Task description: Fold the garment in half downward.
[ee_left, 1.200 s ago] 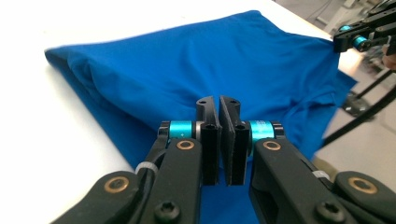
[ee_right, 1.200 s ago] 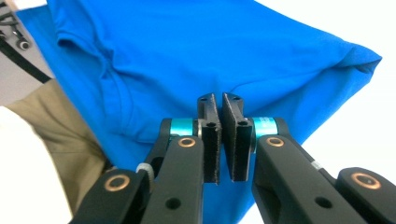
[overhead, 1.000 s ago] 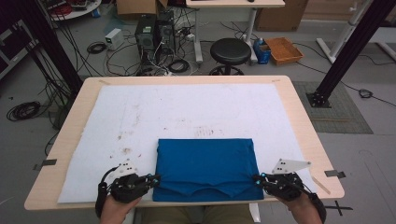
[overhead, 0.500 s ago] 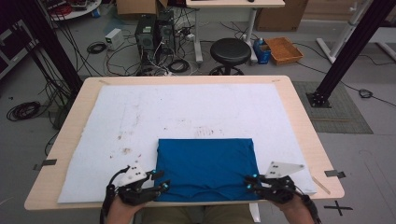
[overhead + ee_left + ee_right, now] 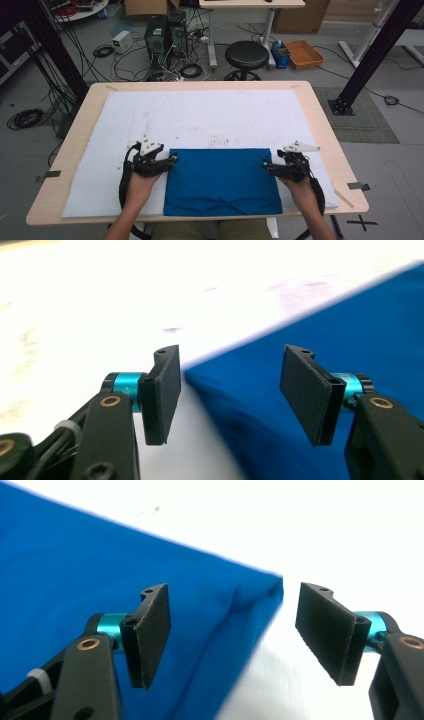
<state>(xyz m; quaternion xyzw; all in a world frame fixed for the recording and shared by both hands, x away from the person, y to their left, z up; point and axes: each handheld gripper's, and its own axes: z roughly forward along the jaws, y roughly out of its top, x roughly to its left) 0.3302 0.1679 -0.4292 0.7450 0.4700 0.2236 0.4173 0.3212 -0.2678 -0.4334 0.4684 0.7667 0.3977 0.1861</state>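
Both grippers have moved up to the far corners of the blue cloth [image 5: 221, 181]. The left gripper [image 5: 171, 160] and right gripper [image 5: 265, 165] have their jaws apart, holding nothing. Probably a fold begins next.

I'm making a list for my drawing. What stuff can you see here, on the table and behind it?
blue cloth: one, blue, folded, near edge of the mat
mat: one, white, stained, covering the table
table: one, light wood
stool: one, black, on the floor beyond the table
box: one, orange-brown, floor beyond the table
computer towers: two, black, among cables
left claw: open, at the cloth's far left corner
right claw: open, at its far right corner
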